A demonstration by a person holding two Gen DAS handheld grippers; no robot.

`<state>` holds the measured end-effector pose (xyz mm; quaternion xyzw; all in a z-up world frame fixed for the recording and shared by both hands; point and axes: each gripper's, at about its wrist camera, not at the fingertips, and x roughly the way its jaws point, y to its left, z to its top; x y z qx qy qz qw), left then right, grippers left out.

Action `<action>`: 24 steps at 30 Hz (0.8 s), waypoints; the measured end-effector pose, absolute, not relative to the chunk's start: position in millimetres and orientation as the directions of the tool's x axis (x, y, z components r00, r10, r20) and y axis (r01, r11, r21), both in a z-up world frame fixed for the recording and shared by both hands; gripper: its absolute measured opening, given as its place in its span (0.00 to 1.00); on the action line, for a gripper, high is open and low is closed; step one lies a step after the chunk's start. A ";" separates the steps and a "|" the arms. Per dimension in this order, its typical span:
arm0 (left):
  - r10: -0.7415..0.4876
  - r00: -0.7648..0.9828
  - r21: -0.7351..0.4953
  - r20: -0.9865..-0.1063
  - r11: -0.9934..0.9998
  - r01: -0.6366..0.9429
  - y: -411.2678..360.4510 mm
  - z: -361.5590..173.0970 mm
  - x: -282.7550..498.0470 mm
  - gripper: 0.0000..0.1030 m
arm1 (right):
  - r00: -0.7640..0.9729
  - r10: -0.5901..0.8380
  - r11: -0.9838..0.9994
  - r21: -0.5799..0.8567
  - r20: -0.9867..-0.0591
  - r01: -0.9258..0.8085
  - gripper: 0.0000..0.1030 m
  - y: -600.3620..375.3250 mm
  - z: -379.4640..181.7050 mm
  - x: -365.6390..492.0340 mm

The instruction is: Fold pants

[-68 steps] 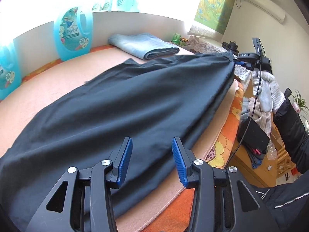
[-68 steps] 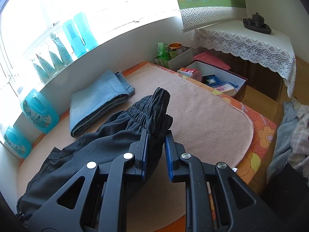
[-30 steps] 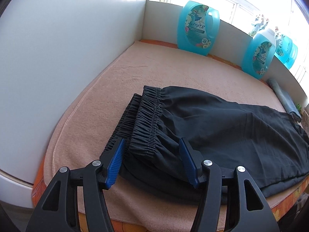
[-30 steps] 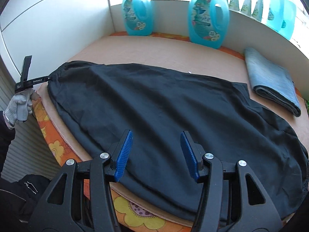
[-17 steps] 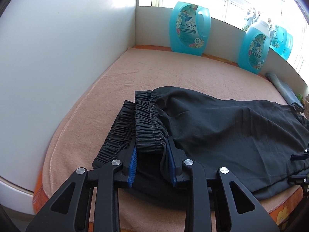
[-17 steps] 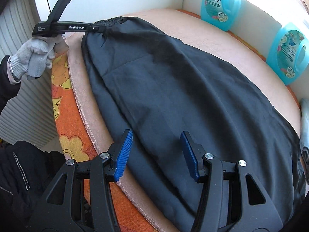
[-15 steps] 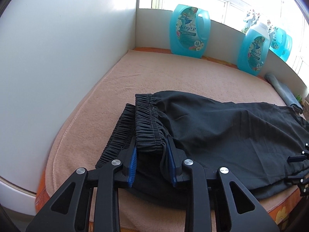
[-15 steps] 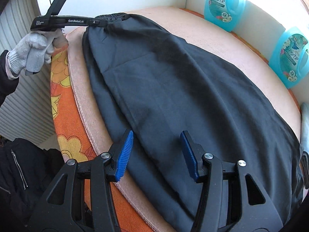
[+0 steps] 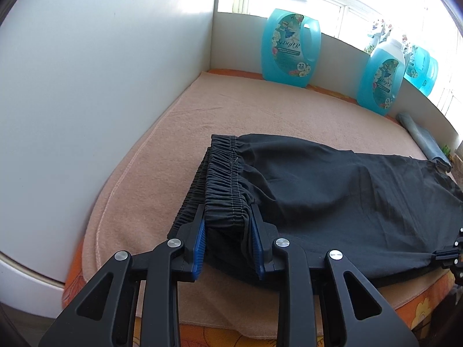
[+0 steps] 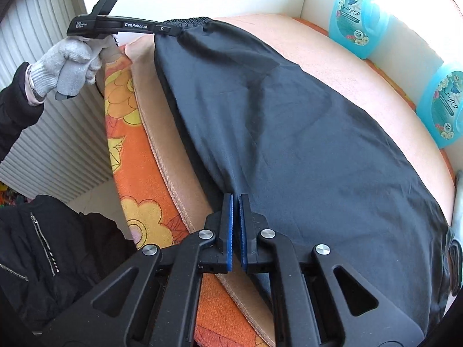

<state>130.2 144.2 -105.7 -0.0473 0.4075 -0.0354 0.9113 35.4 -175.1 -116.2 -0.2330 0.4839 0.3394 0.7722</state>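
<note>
Pants lie lengthwise along the bed's front edge; left tool clamps the waistband, right tool pinches the near edge midway; next, probably lift and fold across.

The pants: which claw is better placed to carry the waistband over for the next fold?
Probably the left claw: it is shut on the waistband of the pants. The right claw pinches the near edge mid-length.

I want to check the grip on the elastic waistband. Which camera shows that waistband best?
The left wrist view: the gathered waistband fills the centre, pinched by the left gripper. The right wrist view shows the waistband only as a small far strip.
</note>
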 end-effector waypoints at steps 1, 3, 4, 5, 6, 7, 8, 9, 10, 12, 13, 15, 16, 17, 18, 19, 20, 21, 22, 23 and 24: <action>-0.116 0.642 -0.137 -0.758 0.990 0.017 147.9 -109.9 132.8 0.29 | 0.287 0.289 0.666 -0.023 -0.913 -0.745 0.05 -173.2 -118.0 39.4; -0.112 0.648 -0.150 -0.753 0.989 -0.003 152.7 -110.6 129.7 0.33 | 0.281 0.284 0.682 -0.012 -0.917 -0.731 0.08 -174.4 -119.0 44.2; -0.103 0.657 -0.146 -0.746 0.989 -0.010 154.5 -108.3 126.6 0.40 | 0.278 0.288 0.686 -0.005 -0.916 -0.727 0.10 -174.9 -117.6 45.1; -0.093 0.664 -0.142 -0.742 0.990 -0.020 157.4 -105.7 123.8 0.45 | 0.280 0.292 0.690 -0.001 -0.915 -0.724 0.17 -176.1 -114.7 46.1; -0.086 0.673 -0.146 -0.734 0.989 -0.033 161.6 -103.2 120.4 0.51 | 0.286 0.299 0.695 0.002 -0.910 -0.719 0.28 -177.5 -111.0 47.3; -0.087 0.683 -0.160 -0.726 0.986 -0.045 166.4 -100.9 117.2 0.52 | 0.291 0.313 0.699 0.012 -0.904 -0.715 0.34 -179.9 -106.6 49.0; -0.093 0.685 -0.180 -0.722 0.982 -0.057 171.3 -99.8 114.6 0.52 | 0.295 0.330 0.705 0.026 -0.897 -0.709 0.41 -182.0 -101.4 50.8; -0.103 0.685 -0.199 -0.721 0.978 -0.062 175.6 -99.4 112.6 0.52 | 0.300 0.343 0.710 0.037 -0.890 -0.703 0.42 -181.9 -97.0 53.4; -0.108 0.686 -0.209 -0.719 0.976 -0.066 178.3 -99.3 110.6 0.52 | 0.304 0.355 0.714 0.046 -0.884 -0.699 0.42 -182.4 -92.4 55.6; -0.116 0.686 -0.222 -0.718 0.973 -0.068 180.7 -100.6 108.0 0.52 | 0.323 0.370 0.724 0.052 -0.871 -0.688 0.42 -182.0 -85.5 58.0; -0.125 0.686 -0.235 -0.717 0.970 -0.068 181.2 -101.3 107.4 0.52 | 0.331 0.375 0.728 0.055 -0.866 -0.683 0.42 -181.6 -83.8 59.9; -0.137 0.689 -0.251 -0.711 0.966 -0.067 180.2 -102.0 109.3 0.52 | 0.337 0.387 0.741 0.072 -0.858 -0.667 0.42 -177.8 -83.0 63.2; -0.144 0.690 -0.254 -0.709 0.965 -0.060 178.1 -102.5 111.5 0.52 | 0.337 0.395 0.751 0.089 -0.855 -0.655 0.42 -176.6 -83.7 65.6; -0.147 0.690 -0.253 -0.709 0.966 -0.054 175.9 -103.5 114.0 0.52 | 0.338 0.406 0.760 0.109 -0.849 -0.640 0.42 -176.5 -83.5 67.4; -0.152 0.688 -0.252 -0.710 0.967 -0.046 173.5 -104.8 117.0 0.53 | 0.344 0.419 0.769 0.127 -0.841 -0.627 0.42 -177.2 -83.5 69.4; -0.157 0.683 -0.248 -0.714 0.968 -0.038 170.5 -106.6 120.3 0.53 | 0.355 0.428 0.778 0.140 -0.831 -0.612 0.42 -178.4 -82.9 71.2; -0.154 0.677 -0.238 -0.719 0.971 -0.032 167.1 -108.2 123.5 0.53 | 0.370 0.435 0.789 0.150 -0.821 -0.595 0.42 -182.6 -81.1 72.8; -0.145 0.675 -0.220 -0.723 0.975 -0.027 163.6 -109.5 125.3 0.53 | 0.386 0.438 0.800 0.157 -0.812 -0.578 0.42 -188.0 -79.0 74.1; -0.127 0.675 -0.194 -0.727 0.981 -0.025 160.4 -110.2 126.8 0.53 | 0.404 0.435 0.815 0.161 -0.805 -0.557 0.42 -196.5 -77.2 76.5; -0.108 0.675 -0.169 -0.730 0.985 -0.026 157.9 -110.4 127.7 0.53 | 0.421 0.426 0.832 0.164 -0.801 -0.529 0.42 -207.6 -75.5 80.7; -0.093 0.679 -0.152 -0.728 0.988 -0.028 156.4 -109.2 127.7 0.53 | 0.436 0.413 0.850 0.166 -0.800 -0.499 0.42 -220.7 -73.8 85.8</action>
